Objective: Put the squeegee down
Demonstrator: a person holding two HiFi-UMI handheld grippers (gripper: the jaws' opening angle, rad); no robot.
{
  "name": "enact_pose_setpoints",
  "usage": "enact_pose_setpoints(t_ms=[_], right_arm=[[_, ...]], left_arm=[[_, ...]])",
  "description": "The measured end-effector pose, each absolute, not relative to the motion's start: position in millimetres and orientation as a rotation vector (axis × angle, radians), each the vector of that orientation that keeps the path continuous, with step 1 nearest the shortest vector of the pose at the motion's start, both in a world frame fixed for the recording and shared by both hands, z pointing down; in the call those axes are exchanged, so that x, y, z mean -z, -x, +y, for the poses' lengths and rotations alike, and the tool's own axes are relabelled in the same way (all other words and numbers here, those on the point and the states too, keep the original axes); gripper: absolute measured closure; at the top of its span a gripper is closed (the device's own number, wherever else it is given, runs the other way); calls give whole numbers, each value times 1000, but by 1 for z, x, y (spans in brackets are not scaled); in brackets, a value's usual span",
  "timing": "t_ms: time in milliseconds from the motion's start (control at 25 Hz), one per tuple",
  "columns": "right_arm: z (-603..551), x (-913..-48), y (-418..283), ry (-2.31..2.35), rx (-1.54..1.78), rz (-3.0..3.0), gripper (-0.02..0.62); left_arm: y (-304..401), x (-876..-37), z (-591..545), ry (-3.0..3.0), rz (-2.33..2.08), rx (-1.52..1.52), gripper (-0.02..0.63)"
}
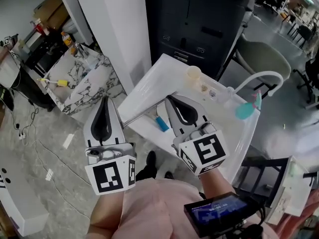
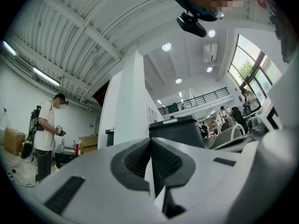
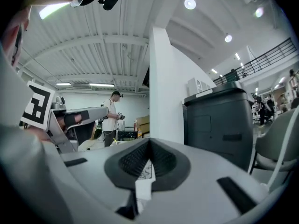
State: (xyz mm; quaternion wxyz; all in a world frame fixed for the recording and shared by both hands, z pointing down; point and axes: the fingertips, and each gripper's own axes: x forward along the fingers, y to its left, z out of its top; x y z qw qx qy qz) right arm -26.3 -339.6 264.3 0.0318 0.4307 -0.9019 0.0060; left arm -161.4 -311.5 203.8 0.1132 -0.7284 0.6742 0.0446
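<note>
Both grippers are up in front of me in the head view, and neither is carrying anything.

Left gripper (image 1: 104,101): jaws together. Its own view shows the dark pads meeting along one seam with nothing between them. It points slightly upward, across the room rather than at the table.

Right gripper (image 1: 171,99): jaws together too, pads closed on each other, nothing clamped. It points roughly level. In its view the left gripper shows off to the side with its marker cube (image 3: 37,106) facing the camera.

Squeegee (image 1: 161,123): lying on the white table (image 1: 149,78), near the table's front edge. I see a blue part and a thin metal bar running off towards the table's left corner. The right gripper's body covers part of it from the head camera, so I can't make out its full outline. Neither gripper touches it and both are well clear above it.

Also on the table:
- A pale cup (image 1: 193,73) towards the far side.
- A teal object (image 1: 245,109) near the right edge; I can't tell what it is.
- A few small bits between them, too small to identify.

Around the table:
- A dark cabinet (image 1: 199,19) stands right behind it.
- A beige chair (image 1: 264,59) is to the right of the cabinet.
- A marble-patterned counter (image 1: 87,81) is off to the left, with a yellow item on it.
- A person (image 3: 111,118) stands in the background of both gripper views, well away from the table.
</note>
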Motion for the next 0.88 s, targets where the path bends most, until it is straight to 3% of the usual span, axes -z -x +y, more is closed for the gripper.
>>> enact_pose_setpoints(t_ms=[880], right_arm=[[-327, -245, 19, -1387, 77, -2781, 597]], left_arm=[[154, -192, -297, 2140, 1959, -152, 597]])
